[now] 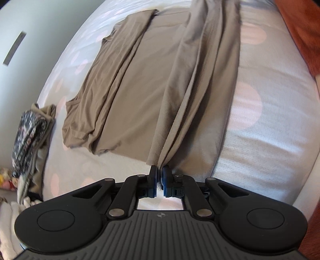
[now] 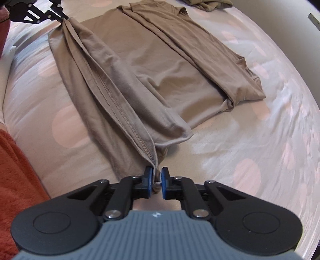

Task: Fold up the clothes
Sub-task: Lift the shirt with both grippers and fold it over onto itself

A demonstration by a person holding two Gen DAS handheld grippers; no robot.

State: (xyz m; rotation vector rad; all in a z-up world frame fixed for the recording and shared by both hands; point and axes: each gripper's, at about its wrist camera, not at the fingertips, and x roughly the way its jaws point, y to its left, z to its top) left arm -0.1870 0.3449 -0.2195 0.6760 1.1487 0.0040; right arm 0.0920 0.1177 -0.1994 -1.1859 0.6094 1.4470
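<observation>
A tan shirt (image 1: pixel 144 84) lies spread on the bed, one long side folded in over the body. My left gripper (image 1: pixel 159 170) is shut on a bunched corner of the shirt's other long edge, lifted off the sheet. At the opposite end of that same edge my right gripper (image 2: pixel 156 173) is shut on the stitched hem of the tan shirt (image 2: pixel 170 66). The edge runs taut between the two grippers. In the right wrist view the left gripper (image 2: pixel 65 18) shows at the top left, pinching the far corner.
The bed sheet (image 1: pixel 260 130) is pale with pink dots. An orange blanket (image 2: pixel 14 166) lies along one side of the bed. A pile of patterned and olive clothes (image 1: pixel 30 128) sits near the bed's edge, and another olive garment (image 2: pixel 208 4) lies beyond the shirt.
</observation>
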